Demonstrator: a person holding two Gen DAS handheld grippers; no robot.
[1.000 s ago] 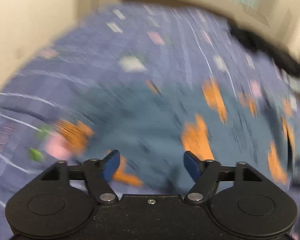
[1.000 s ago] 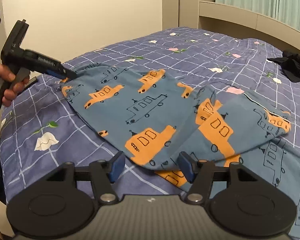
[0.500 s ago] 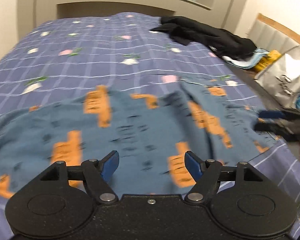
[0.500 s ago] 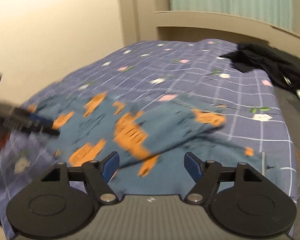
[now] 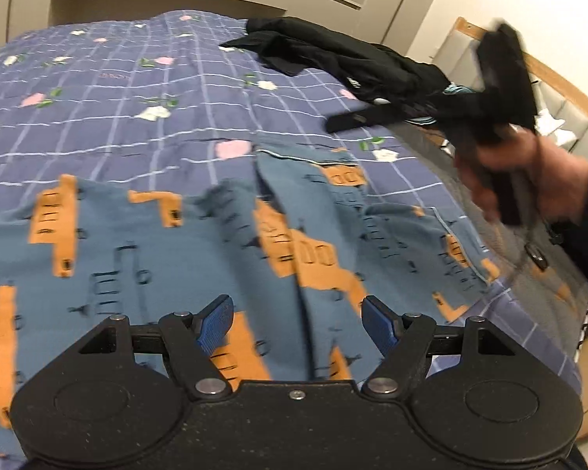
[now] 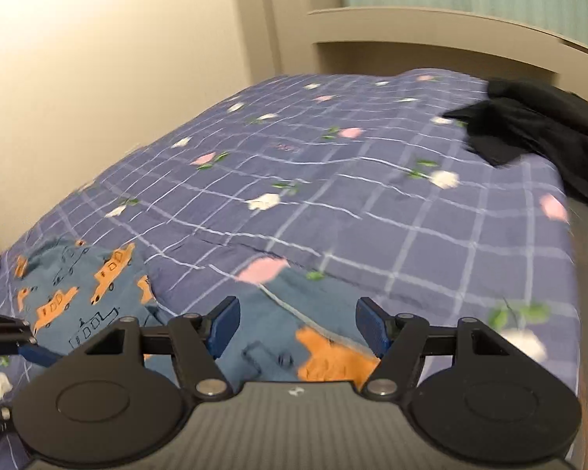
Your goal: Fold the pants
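Observation:
Blue pants (image 5: pixel 145 250) printed with orange vehicles lie spread and rumpled across the near part of the bed. My left gripper (image 5: pixel 298 319) is open and empty, just above the pants' near edge. My right gripper (image 6: pixel 298 323) is open and empty, above the pants' (image 6: pixel 278 333) right end. The right gripper, held in a hand, also shows blurred in the left wrist view (image 5: pixel 345 121), raised above the bed. The left gripper's tip shows at the left edge of the right wrist view (image 6: pixel 39 354).
The bed has a purple checked cover (image 5: pixel 137 90) with small flowers. A heap of black clothes (image 5: pixel 333 55) lies at its far right, also in the right wrist view (image 6: pixel 537 133). A wall (image 6: pixel 98 58) runs along the bed's left side.
Both grippers have swung round and moved to the right along the bed. The left one let go of the pants' left end. The right gripper has risen above the pants' right end.

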